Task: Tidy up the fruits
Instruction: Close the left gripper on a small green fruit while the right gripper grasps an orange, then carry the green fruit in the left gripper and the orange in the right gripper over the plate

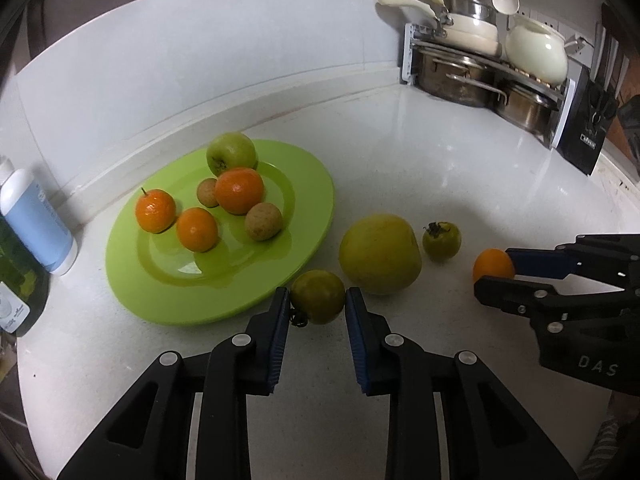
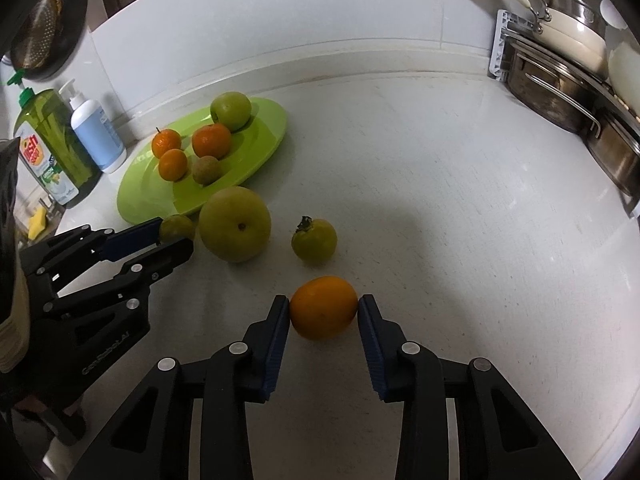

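Left gripper [image 1: 317,304] clamped on a small green persimmon [image 1: 318,295] at 5 o'clock off the green plate [image 1: 312,208], blue pads touching both flanks. Right gripper [image 2: 323,307] clamped on an orange [image 2: 323,307] resting on the white counter [image 2: 460,220], at 6 o'clock from a second persimmon [image 2: 314,241]. Large yellow-green pear [image 2: 235,223] just beside the plate; on plate: green apple [image 1: 231,153], three mandarins, two brown longans.

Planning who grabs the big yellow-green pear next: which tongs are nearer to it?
Left. The left tongs bracket a small green fruit right beside the pear; the right tongs bracket the orange, farther off beyond another green fruit.
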The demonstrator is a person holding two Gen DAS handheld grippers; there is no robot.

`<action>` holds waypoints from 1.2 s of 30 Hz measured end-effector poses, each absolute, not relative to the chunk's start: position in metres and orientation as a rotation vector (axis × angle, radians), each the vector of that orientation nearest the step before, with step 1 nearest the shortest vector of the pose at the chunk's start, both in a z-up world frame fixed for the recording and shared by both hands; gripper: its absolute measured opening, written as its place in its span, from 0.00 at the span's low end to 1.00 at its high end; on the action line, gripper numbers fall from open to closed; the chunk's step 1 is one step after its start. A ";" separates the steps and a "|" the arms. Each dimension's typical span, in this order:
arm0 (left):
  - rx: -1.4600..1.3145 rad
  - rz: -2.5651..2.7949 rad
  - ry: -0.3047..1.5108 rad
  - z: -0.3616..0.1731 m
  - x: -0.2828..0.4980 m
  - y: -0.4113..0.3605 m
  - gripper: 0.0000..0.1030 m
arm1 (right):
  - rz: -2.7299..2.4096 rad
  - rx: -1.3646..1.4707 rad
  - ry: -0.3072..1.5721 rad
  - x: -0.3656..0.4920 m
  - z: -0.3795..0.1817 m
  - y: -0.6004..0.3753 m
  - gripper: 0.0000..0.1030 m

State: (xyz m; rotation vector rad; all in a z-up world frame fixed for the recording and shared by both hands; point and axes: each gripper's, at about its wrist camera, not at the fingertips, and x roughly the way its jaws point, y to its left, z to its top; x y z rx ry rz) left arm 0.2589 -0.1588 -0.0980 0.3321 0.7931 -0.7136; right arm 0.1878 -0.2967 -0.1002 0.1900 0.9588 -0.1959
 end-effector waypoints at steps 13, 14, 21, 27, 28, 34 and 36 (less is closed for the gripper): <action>0.289 -0.670 0.751 -0.070 0.244 -0.141 0.28 | -0.148 0.166 0.911 0.183 -0.080 -0.287 0.35; 0.287 -0.666 0.749 -0.069 0.242 -0.140 0.28 | -0.142 0.163 0.907 0.182 -0.078 -0.286 0.35; 0.263 -0.632 0.729 -0.055 0.229 -0.132 0.28 | -0.097 0.140 0.869 0.177 -0.064 -0.277 0.35; 0.239 -0.591 0.714 -0.045 0.219 -0.124 0.28 | -0.055 0.121 0.844 0.173 -0.052 -0.271 0.35; 0.234 -0.584 0.712 -0.043 0.217 -0.122 0.28 | -0.050 0.117 0.841 0.173 -0.051 -0.270 0.35; 0.204 -0.523 0.699 -0.031 0.212 -0.110 0.28 | -0.003 0.095 0.804 0.173 -0.038 -0.262 0.35; 0.188 -0.503 0.699 -0.027 0.212 -0.106 0.28 | 0.011 0.082 0.789 0.175 -0.033 -0.259 0.35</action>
